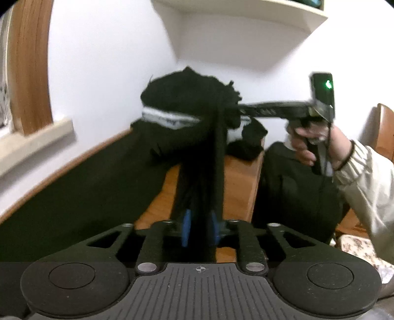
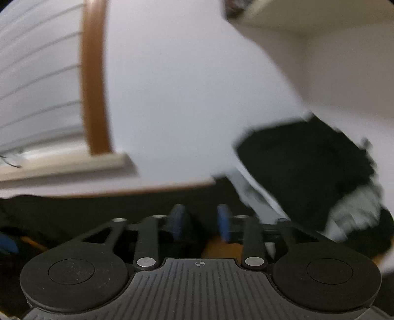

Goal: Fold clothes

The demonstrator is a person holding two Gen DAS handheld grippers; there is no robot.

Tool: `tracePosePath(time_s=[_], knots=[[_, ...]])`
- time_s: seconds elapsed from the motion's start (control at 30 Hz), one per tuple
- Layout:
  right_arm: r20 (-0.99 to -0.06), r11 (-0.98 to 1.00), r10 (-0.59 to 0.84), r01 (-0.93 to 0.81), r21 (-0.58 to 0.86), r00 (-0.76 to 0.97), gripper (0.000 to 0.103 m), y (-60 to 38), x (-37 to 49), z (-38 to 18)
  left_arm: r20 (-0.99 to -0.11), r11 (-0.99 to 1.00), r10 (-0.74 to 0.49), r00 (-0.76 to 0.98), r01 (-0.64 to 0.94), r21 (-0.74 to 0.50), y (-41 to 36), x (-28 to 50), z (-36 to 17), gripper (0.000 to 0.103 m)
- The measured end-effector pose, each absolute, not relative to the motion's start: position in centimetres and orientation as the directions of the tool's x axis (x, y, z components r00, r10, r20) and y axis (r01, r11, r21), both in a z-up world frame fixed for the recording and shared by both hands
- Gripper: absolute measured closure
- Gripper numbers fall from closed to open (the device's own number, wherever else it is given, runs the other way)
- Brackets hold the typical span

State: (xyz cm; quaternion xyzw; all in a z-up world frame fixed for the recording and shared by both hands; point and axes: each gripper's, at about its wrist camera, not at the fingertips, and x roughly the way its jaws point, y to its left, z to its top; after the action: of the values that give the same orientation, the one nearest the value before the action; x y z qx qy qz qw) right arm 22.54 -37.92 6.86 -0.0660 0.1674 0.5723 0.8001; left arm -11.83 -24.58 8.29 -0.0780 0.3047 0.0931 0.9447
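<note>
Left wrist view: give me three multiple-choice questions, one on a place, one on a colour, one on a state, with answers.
1. The white shelf sits: A) above the black garment B) under the table C) on the floor.
2. The finger pads of the left gripper are: A) red B) blue C) yellow.
3. The left gripper is: A) open, empty B) out of view C) shut on the black garment.
Answers: A, it hangs over the garment; B, both pads show blue; C, black fabric runs between its fingers.

A home room: wood-framed window [image 2: 94, 81], white wall shelf [image 1: 246, 14], floral cushion [image 1: 357, 248].
</note>
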Motion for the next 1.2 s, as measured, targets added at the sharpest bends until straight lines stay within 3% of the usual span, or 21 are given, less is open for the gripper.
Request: tracePosePath(time_s=[0.17,0.33,0.43,0.5,0.63,0.83,0.87,0.9,0.93,1.03,1.2], knots=[[-0.435,0.359,0.850,-0.931,0.065,0.297,0.063,-36.7,23.6,4.9,-0.611,0.951,0.190,0.769,-0.297,-0.079,-22.4,-12.2,7.3,0.064],[-0.490,0.295,0.833,-0.955,0.001,0.257,0.055,-33.5,21.2,2.8,-0.646,0.915,0.245,0.723,-0.392,-0.092,-19.0,-13.0,4.4,0.064],[-0.507,0.243,0.827,-0.968,-0.065,0.241,0.054,-31.6,19.2,2.0,-0.648,0.893,0.267,0.713,-0.436,-0.113,-17.7,-14.8,2.9,0.053],[-0.537,0.181,0.820,-0.980,-0.082,0.196,0.050,-30.3,18.5,2.0,-0.644,0.880,0.273,0.715,-0.456,-0.133,-17.1,-15.8,2.5,0.053],[-0.605,0.069,0.787,-0.992,-0.105,0.119,0.049,-28.0,17.5,1.8,-0.638,0.874,0.290,0.714,-0.469,-0.127,-17.2,-16.8,2.1,0.053],[-0.666,0.057,0.734,-0.990,-0.131,0.131,0.051,-27.3,17.7,1.3,-0.623,0.874,0.321,0.713,-0.477,-0.095,-17.7,-17.7,1.5,0.051],[-0.671,0.053,0.730,-0.990,-0.131,0.128,0.064,-27.4,17.7,1.1,-0.621,0.876,0.328,0.712,-0.475,-0.082,-17.9,-17.7,1.4,0.050],[-0.676,0.048,0.726,-0.990,-0.132,0.125,0.089,-27.5,17.8,1.0,-0.619,0.877,0.333,0.711,-0.475,-0.073,-18.1,-17.6,1.3,0.050],[-0.674,0.044,0.729,-0.990,-0.132,0.122,0.095,-27.9,17.8,1.0,-0.617,0.878,0.337,0.712,-0.473,-0.067,-18.2,-17.7,1.2,0.049],[-0.637,0.054,0.756,-0.985,-0.163,0.147,0.099,-29.4,17.9,1.5,-0.614,0.878,0.340,0.712,-0.475,-0.065,-18.2,-17.6,1.1,0.049],[-0.483,0.231,0.819,-0.949,-0.216,0.310,0.100,-35.5,20.1,4.7,-0.617,0.875,0.338,0.711,-0.479,-0.072,-18.3,-17.7,1.6,0.048]])
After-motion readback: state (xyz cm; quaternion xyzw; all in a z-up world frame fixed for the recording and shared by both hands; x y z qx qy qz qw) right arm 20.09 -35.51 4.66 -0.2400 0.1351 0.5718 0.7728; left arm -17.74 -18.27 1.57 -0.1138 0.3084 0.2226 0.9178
